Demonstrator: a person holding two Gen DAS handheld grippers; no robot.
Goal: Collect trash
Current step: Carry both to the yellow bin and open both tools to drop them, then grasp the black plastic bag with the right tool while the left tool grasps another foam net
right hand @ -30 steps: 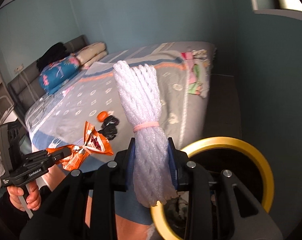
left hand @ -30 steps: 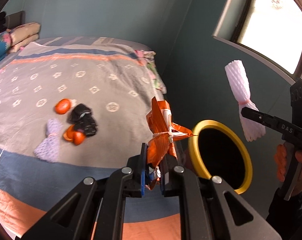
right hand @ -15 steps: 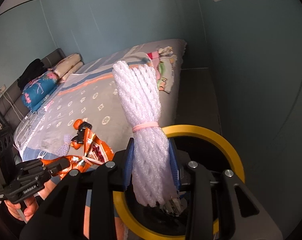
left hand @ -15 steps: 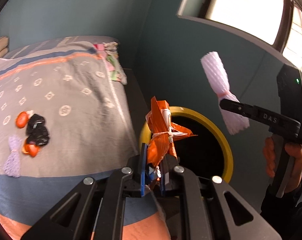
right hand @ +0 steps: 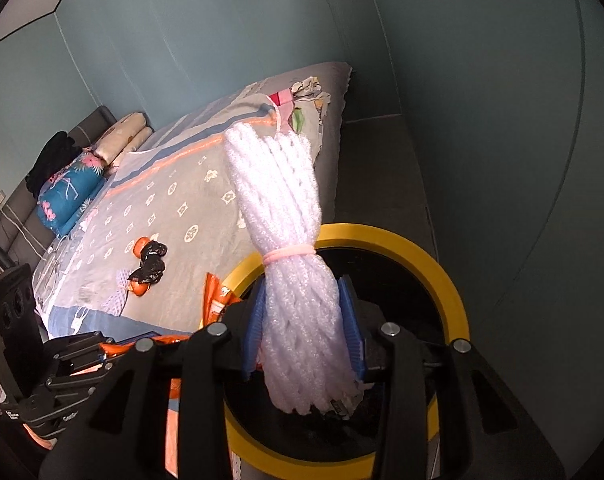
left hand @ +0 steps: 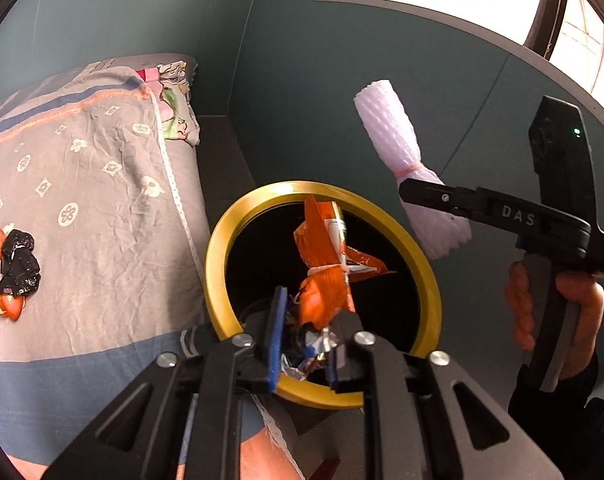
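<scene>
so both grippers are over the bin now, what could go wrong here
The left gripper's jaws have just been opening, and the orange wrapper between them leans toward the yellow bin rim; it could catch there. The white foam net in the right gripper, also just opening, juts beyond the rim toward the bed, so it might tip out.
</scene>
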